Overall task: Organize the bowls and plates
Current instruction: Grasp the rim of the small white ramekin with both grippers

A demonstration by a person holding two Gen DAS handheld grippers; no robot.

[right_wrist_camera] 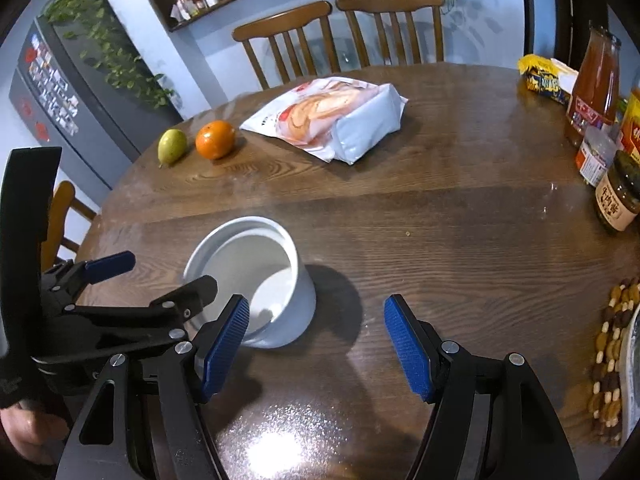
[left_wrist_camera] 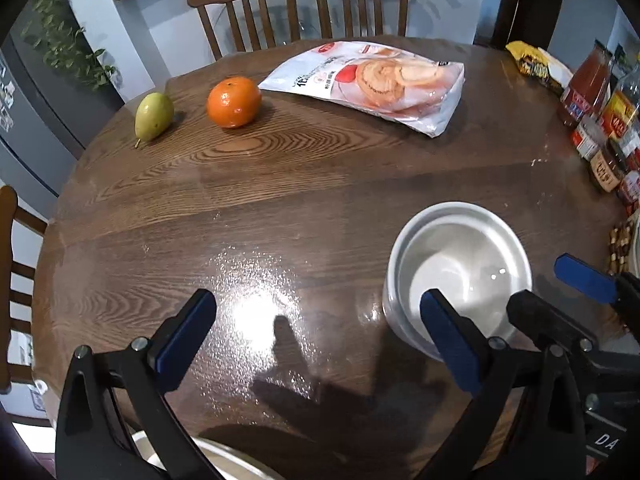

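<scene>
A white bowl stack stands on the round wooden table; two nested rims show. It also shows in the right wrist view. My left gripper is open, its right finger over the bowl's near rim, its left finger over bare table. My right gripper is open and empty, just right of the bowls. The right gripper shows in the left wrist view beside the bowls. A white plate rim shows under the left gripper at the table's near edge.
A pear, an orange and a snack bag lie at the far side. Jars and bottles stand along the right edge. A beaded mat lies at the right. Chairs stand behind.
</scene>
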